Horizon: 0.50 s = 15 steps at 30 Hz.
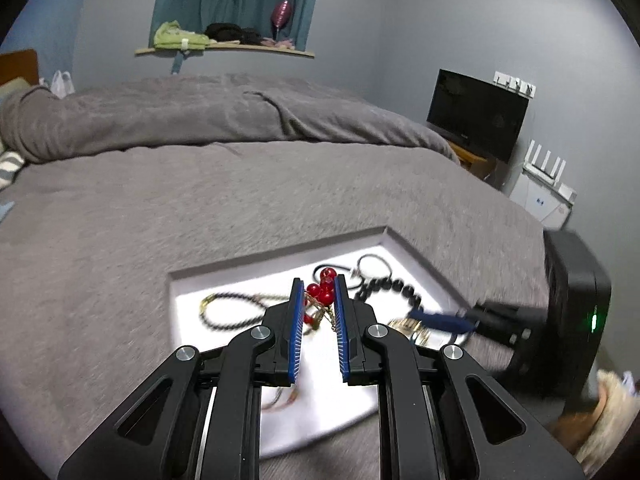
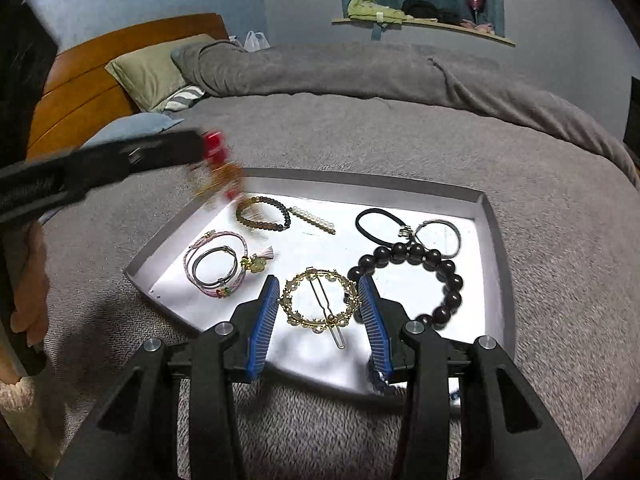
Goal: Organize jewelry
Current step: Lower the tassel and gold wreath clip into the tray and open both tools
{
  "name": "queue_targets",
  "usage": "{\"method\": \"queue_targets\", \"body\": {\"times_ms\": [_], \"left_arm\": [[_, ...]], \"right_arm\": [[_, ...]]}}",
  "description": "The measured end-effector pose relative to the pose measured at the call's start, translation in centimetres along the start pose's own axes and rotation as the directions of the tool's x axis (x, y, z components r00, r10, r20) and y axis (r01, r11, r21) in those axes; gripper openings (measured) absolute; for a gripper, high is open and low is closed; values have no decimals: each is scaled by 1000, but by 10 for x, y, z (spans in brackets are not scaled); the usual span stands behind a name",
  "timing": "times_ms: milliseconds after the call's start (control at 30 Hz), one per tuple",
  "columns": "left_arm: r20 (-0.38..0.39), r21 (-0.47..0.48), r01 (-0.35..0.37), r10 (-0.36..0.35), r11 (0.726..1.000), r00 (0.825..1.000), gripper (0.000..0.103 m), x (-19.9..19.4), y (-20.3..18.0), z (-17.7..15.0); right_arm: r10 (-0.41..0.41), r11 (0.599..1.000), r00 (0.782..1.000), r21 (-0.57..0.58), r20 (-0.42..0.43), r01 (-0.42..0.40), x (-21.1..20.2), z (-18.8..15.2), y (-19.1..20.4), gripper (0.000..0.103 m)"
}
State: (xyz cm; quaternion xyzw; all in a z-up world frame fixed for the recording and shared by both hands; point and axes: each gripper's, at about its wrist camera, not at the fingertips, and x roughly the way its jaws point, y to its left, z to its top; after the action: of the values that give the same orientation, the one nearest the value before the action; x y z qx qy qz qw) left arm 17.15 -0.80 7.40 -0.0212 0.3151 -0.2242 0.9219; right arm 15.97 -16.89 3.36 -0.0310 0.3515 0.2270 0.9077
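A white shallow tray (image 2: 486, 216) lies on the grey bed and holds several jewelry pieces. My left gripper (image 1: 318, 285) is shut on a red-bead and gold-chain piece (image 1: 320, 292) and holds it above the tray; in the right wrist view it shows blurred at the left (image 2: 216, 160). My right gripper (image 2: 318, 286) is open, its fingers either side of a round gold hair clip (image 2: 320, 300) lying in the tray. A dark wooden bead bracelet (image 2: 432, 276) lies just right of it.
In the tray also lie a brown bead bracelet (image 2: 262, 214), a pearl clip (image 2: 314, 218), black hair ties (image 2: 384, 222) and pink and grey bands (image 2: 218, 266). Grey blanket (image 2: 360, 140) surrounds the tray. Headboard (image 2: 96, 76) and pillows stand far left.
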Motion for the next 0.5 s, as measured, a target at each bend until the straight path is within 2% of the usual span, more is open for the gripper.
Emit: {"method": "queue_targets", "body": {"times_ms": [133, 233, 333, 500], "left_arm": [[-26, -20, 20, -21, 1000, 999, 16, 25, -4, 4], [-75, -28, 41, -43, 999, 996, 16, 45, -4, -5], [-129, -47, 37, -43, 998, 991, 16, 60, 3, -14], [-172, -59, -2, -8, 998, 985, 16, 71, 15, -20]], "right_arm": [[11, 1000, 999, -27, -42, -12, 17, 0, 1, 42], [11, 999, 997, -47, -79, -15, 27, 1, 3, 42], [13, 998, 993, -57, -120, -20, 37, 2, 4, 42], [25, 999, 989, -33, -148, -30, 43, 2, 0, 42]]}}
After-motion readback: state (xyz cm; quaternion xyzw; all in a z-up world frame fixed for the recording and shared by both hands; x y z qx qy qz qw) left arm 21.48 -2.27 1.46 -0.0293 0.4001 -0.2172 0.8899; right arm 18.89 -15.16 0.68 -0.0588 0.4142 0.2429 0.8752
